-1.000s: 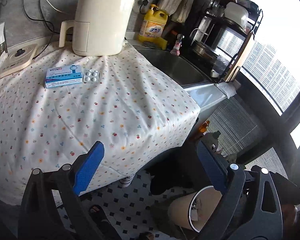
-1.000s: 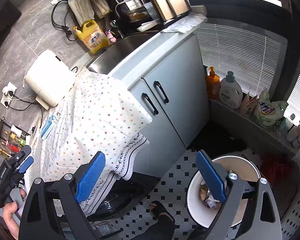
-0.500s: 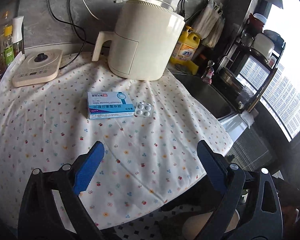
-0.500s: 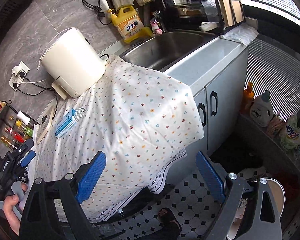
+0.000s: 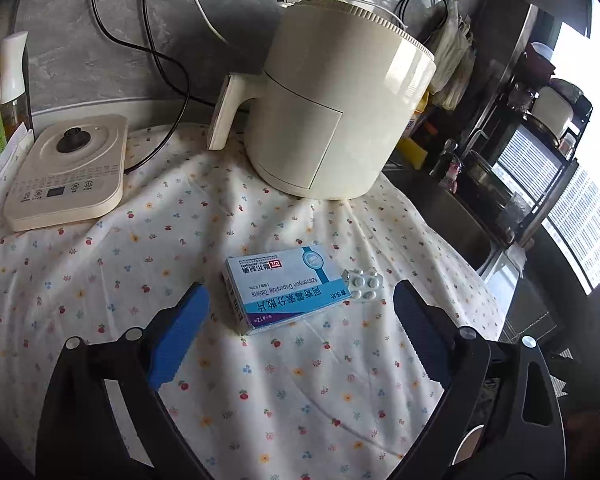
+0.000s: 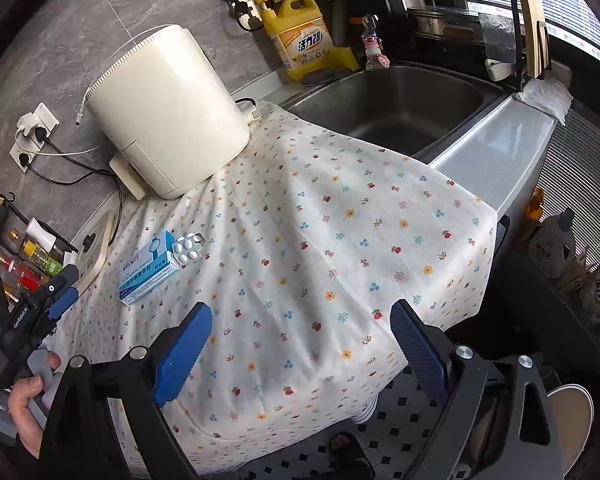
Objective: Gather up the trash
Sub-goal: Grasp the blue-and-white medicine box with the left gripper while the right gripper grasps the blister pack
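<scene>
My left claw [image 5: 300, 320] is spread wide and empty, hovering low over the cloth-covered worktop [image 5: 100, 280] — the medicine box [image 5: 286, 288] lies just ahead, between the two fingers, its long axis running roughly across the gap. The blister pack [image 5: 365, 285] touches its right end. My right claw [image 6: 302, 340], also wide and empty, sits well apart from the box, so I judge the left is nearer.
</scene>
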Action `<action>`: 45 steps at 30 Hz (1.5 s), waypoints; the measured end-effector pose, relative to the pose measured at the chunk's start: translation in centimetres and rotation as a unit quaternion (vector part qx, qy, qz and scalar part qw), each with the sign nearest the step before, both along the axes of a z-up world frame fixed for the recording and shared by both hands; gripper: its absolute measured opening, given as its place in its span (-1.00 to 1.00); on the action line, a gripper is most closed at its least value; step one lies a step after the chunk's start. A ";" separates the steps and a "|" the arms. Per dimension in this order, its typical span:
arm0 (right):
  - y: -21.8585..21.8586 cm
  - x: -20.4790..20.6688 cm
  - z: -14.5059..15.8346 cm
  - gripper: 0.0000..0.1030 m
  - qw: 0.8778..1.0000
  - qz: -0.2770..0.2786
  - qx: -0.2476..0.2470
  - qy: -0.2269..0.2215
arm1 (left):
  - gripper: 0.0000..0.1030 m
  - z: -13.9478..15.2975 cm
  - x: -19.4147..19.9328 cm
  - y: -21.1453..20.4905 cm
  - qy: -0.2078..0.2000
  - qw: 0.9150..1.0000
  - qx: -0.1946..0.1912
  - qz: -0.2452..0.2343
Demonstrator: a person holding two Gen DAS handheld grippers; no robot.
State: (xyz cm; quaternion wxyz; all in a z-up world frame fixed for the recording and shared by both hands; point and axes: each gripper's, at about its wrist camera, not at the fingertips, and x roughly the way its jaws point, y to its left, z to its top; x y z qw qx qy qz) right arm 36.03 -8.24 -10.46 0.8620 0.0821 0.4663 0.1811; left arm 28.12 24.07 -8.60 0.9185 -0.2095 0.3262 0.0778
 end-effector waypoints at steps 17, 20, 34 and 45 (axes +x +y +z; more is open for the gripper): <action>-1.8 0.0 -1.4 0.83 0.995 -0.095 -0.031 0.017 | 0.69 -3.9 9.0 2.5 0.052 0.993 0.012 -0.107; -2.1 -0.2 -1.5 0.83 0.994 -0.099 -0.033 0.017 | 0.62 -4.5 9.2 2.4 0.059 0.992 0.006 -0.115; 1.4 -0.3 -1.8 0.83 0.998 -0.039 -0.035 0.019 | 0.60 -6.2 5.4 -2.2 0.089 0.985 0.033 -0.145; 5.9 1.1 -1.5 0.76 0.998 0.047 -0.044 -0.004 | 0.31 -5.5 1.2 -0.4 0.084 0.993 0.050 -0.062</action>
